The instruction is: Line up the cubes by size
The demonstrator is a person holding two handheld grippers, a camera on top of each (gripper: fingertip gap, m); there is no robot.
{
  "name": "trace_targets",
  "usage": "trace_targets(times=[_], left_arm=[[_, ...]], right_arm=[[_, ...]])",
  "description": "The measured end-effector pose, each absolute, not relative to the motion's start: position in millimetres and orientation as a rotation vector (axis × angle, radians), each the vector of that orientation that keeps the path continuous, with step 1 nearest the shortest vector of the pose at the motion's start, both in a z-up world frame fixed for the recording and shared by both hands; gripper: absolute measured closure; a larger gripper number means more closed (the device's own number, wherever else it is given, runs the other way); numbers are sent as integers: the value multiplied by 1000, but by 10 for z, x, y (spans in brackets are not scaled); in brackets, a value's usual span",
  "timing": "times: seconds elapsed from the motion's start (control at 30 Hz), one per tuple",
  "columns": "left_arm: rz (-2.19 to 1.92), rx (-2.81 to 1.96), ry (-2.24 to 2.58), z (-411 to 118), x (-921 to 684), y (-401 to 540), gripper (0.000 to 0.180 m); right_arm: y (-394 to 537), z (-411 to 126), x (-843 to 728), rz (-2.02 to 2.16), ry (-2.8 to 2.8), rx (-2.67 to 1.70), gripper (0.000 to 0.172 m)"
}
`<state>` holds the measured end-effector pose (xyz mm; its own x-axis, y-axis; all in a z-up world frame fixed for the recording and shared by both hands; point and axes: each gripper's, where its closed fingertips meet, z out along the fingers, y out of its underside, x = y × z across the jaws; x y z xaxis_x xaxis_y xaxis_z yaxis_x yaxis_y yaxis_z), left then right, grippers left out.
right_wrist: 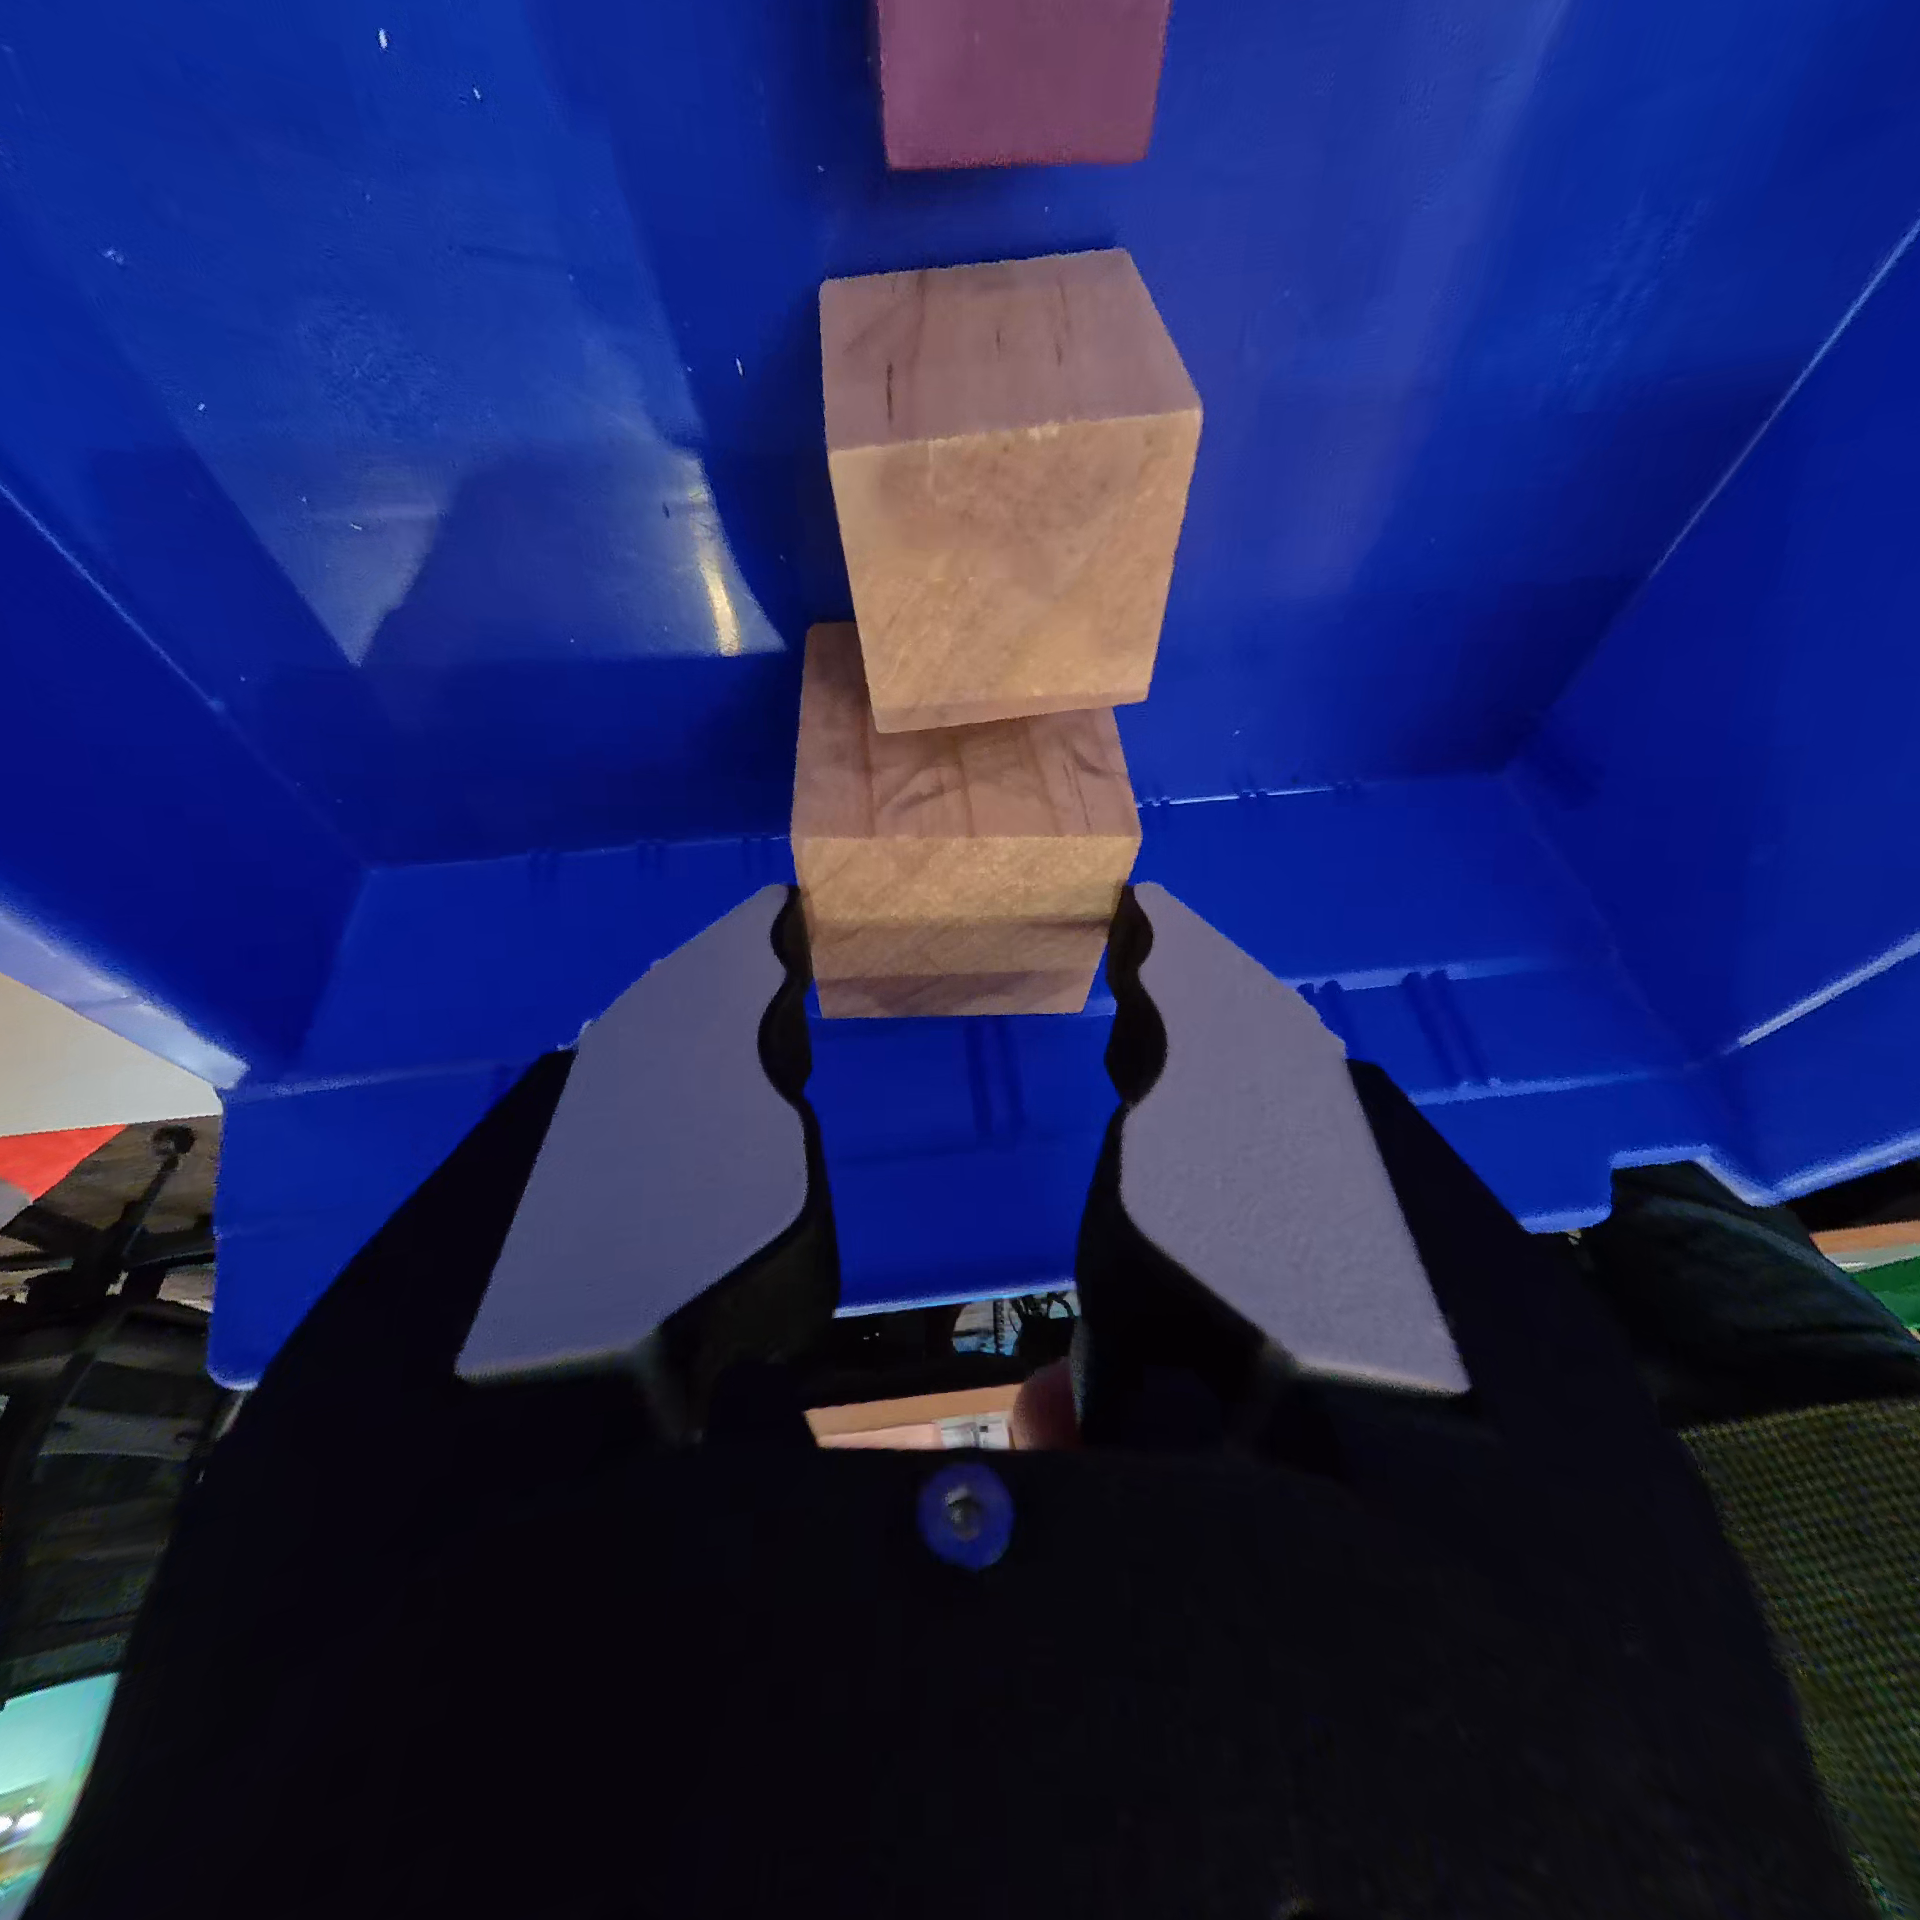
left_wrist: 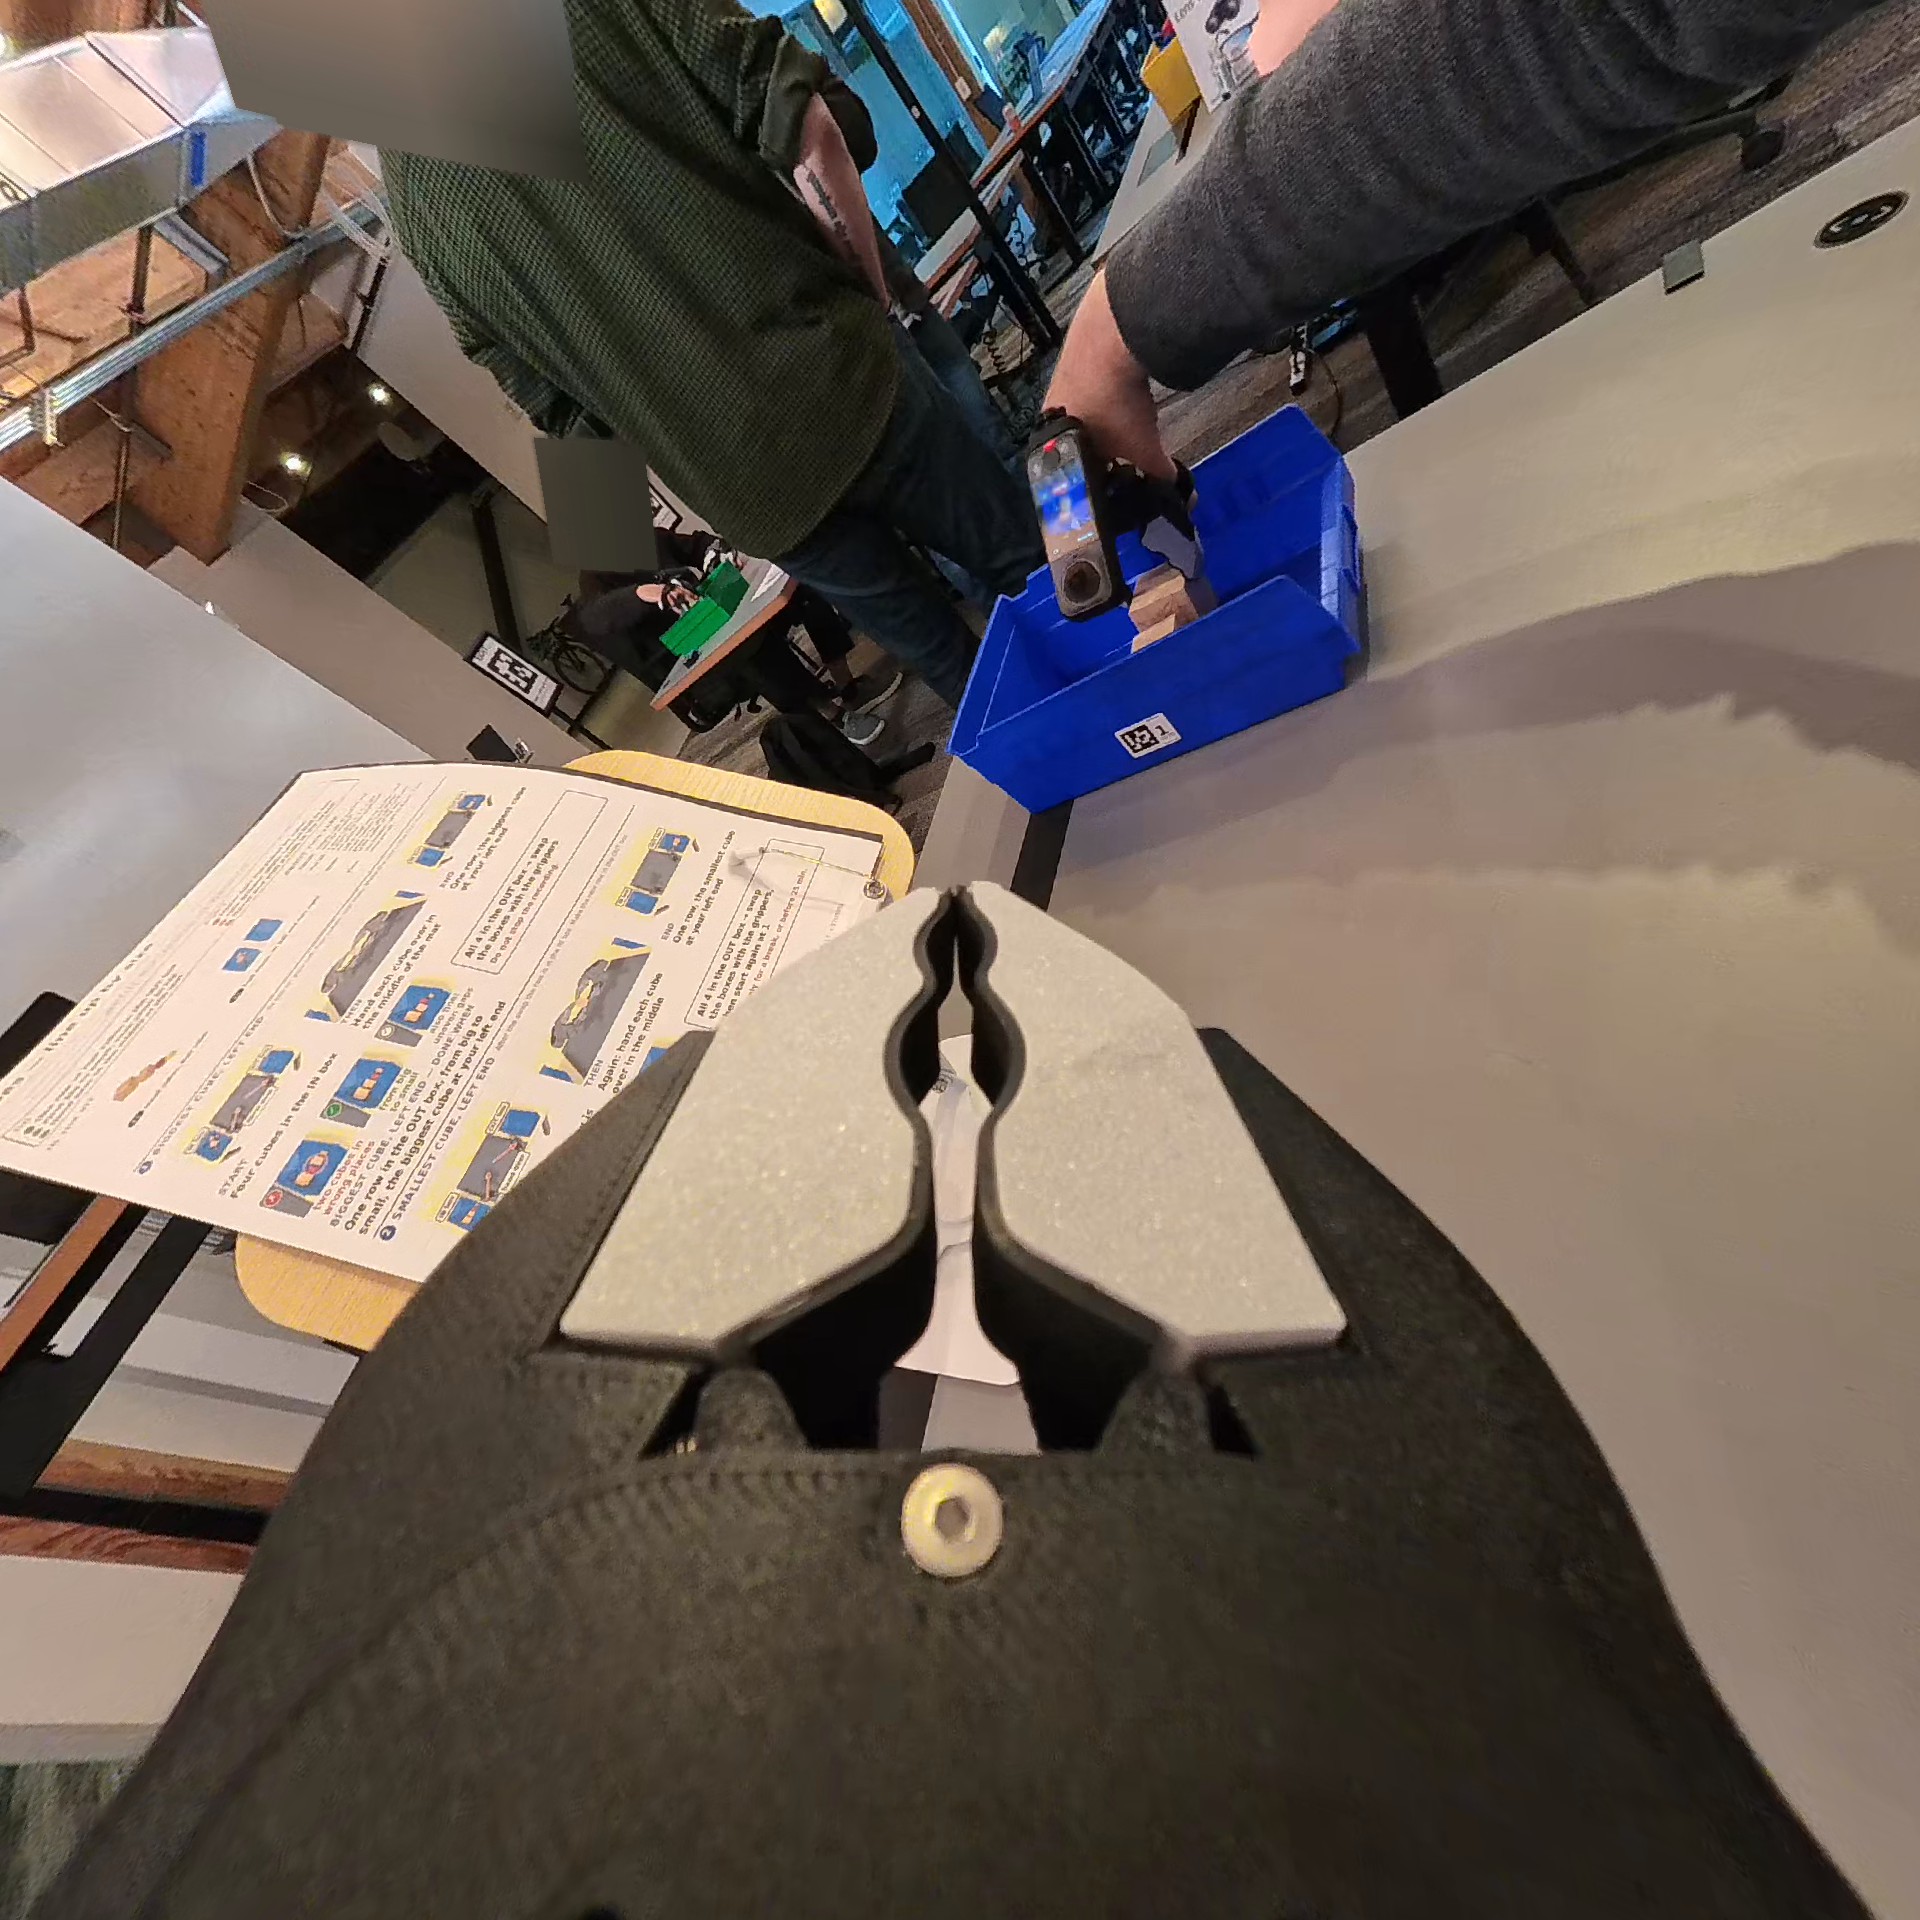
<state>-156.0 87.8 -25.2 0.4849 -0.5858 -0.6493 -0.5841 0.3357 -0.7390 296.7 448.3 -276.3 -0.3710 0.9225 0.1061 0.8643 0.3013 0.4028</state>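
The right gripper was clamped on a wooden cube, both fingertips pressed against its sides, inside the blue bin. A second wooden cube sat just beyond, overlapping the held one (whether it rested on it I could not tell), and a purple cube lay farther along the same line. The left gripper hovered clenched, with nothing between its pads, over the grey tabletop, well apart from the bin. An instruction sheet lay to its left.
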Motion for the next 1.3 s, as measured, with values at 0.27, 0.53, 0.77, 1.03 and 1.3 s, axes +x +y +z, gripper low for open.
trace_targets(times=[0.27,0.53,0.77,1.03,1.3], left_arm=[[0,-1321,1172,-282,-1536,879,180],[3,-1318,1174,-268,-1529,864,180],[31,-1313,1143,-187,-1531,855,179],[-2,-1396,1113,-356,-1261,965,165],[101,-1656,1096,-1272,-1275,864,144]], right_arm=[[4504,-2758,2965,620,2369,1690,116],[4531,-2530,2963,723,2363,1764,106],[4282,-1763,2569,954,2538,2105,116],[3248,-1327,2283,858,2676,2593,127],[2414,-1838,1964,549,2784,2767,122]])
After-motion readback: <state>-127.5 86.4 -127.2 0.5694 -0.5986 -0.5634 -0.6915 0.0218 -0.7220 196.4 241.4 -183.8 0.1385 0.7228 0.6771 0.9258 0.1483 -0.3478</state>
